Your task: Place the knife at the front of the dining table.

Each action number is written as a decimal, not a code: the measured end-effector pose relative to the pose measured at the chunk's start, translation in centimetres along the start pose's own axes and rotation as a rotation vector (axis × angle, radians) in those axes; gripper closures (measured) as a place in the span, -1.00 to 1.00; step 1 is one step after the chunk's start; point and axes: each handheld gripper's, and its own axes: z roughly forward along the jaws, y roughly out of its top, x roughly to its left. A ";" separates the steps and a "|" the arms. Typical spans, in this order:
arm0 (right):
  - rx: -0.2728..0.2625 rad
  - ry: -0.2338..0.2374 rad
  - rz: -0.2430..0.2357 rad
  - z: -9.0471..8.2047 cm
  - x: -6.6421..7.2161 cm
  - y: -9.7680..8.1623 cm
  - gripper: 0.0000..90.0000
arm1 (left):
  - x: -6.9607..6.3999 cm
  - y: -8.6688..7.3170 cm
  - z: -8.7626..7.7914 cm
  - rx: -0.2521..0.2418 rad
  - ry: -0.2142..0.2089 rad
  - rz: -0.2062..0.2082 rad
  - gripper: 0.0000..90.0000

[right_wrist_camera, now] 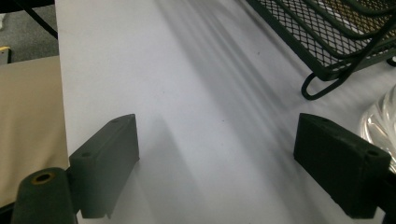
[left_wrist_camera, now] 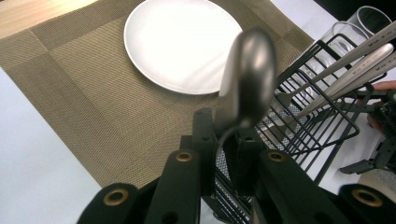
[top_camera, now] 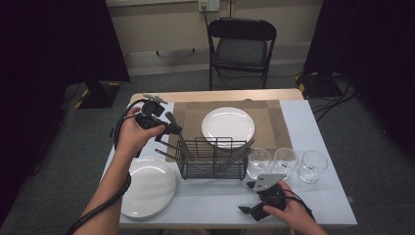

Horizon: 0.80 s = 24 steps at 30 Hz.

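left gripper is pinched on a spoon — jaws nearly together on the neck just below the bowl, bowl sticking up past the jaw tips. in the high view the left gripper sits just above the left end of the black wire rack, over the left edge of the woven placemat. the spoon looks lifted clear of the rack, though the handle end is hidden behind the jaws, so i can't confirm that.

right gripper rests low near the front edge of the table, jaws spread wide with nothing between them — right gripper view shows bare tabletop between the two pads.

progress, as a guess: early. one plate is set on the placemat, one spoon is in hand, nothing laid beside the plate yet. several pieces of cutlery lean in the rack's right end. a second plate sits off the mat at front left, and three glasses stand in a row right of the rack, all unplaced.

surface: pale blue-white table, wood strip along the far edge. room: grey carpet, black folding chair behind the table, dark curtains both sides, cables on the floor at right.
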 end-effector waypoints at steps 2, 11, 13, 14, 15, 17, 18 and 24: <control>-0.001 0.001 0.000 0.0 0.0 0.0 -0.71 | 0.1 0.0 0.1 -0.001 -0.008 -0.003 0.81; -0.002 0.001 0.001 0.0 0.0 0.0 -0.71 | 0.2 -0.5 1.2 -0.004 -0.009 -0.018 0.82; -0.002 0.001 0.001 0.0 0.0 0.0 -0.71 | 0.1 -0.5 1.2 -0.002 -0.006 -0.001 0.83; -0.002 0.002 0.002 0.0 0.0 0.0 -0.71 | 0.1 -0.5 1.2 -0.006 -0.004 -0.002 0.83; -0.002 0.003 0.003 0.0 -0.1 0.0 -0.71 | 0.1 -0.5 1.2 -0.008 -0.004 0.004 0.83; -0.002 0.004 0.003 0.0 -0.1 0.0 -0.71 | 0.1 -0.6 1.2 -0.014 -0.003 -0.001 0.83; -0.002 0.003 0.003 0.0 -0.1 0.0 -0.71 | 0.1 -0.6 1.2 -0.020 -0.002 -0.007 0.83; -0.001 0.001 0.003 0.0 0.0 0.0 -0.71 | 0.1 -0.8 1.3 -0.033 -0.008 -0.006 0.83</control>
